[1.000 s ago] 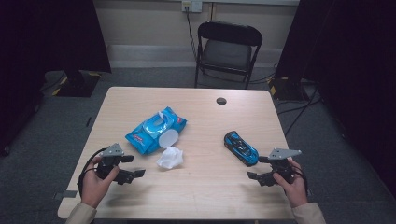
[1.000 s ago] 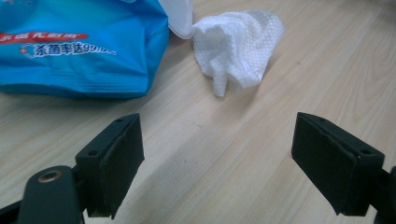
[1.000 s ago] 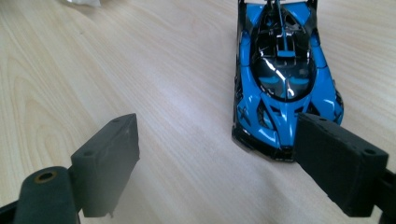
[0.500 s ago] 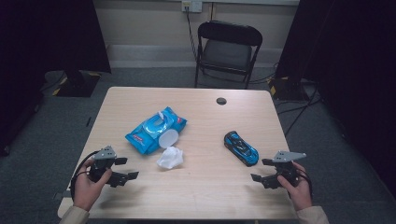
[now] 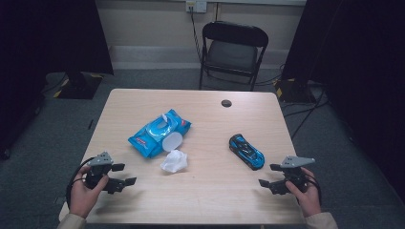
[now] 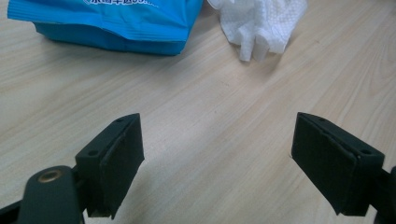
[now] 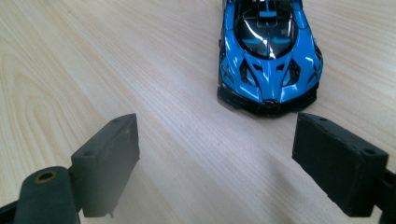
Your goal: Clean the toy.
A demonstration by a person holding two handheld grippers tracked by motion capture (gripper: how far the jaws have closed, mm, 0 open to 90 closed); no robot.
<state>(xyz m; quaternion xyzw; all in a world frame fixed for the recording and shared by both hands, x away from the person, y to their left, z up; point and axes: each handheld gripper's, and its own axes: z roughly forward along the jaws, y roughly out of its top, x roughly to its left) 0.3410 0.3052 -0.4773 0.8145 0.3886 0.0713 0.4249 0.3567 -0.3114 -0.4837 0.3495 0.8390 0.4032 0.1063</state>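
A blue pack of wipes (image 5: 159, 132) lies left of the table's middle, its round white lid (image 5: 172, 141) flipped open. A crumpled white wipe (image 5: 174, 161) sits just in front of it. A blue toy car (image 5: 246, 150) stands to the right, nose toward the near right. My left gripper (image 5: 125, 174) hovers open near the front left corner, nothing between its jaws. In the left gripper view the left gripper (image 6: 217, 158) faces the pack (image 6: 116, 23) and the wipe (image 6: 259, 23). My right gripper (image 5: 269, 175) is open and empty near the front right. The right gripper (image 7: 215, 163) faces the car's nose (image 7: 268, 51).
A small dark round disc (image 5: 226, 103) lies near the far edge of the wooden table (image 5: 205, 200). A black folding chair (image 5: 232, 52) stands behind the table. Cables run over the grey floor at the right.
My left gripper has drawn a little to the left and toward the near edge, away from the wipe. The right gripper has barely shifted. Both stay open.
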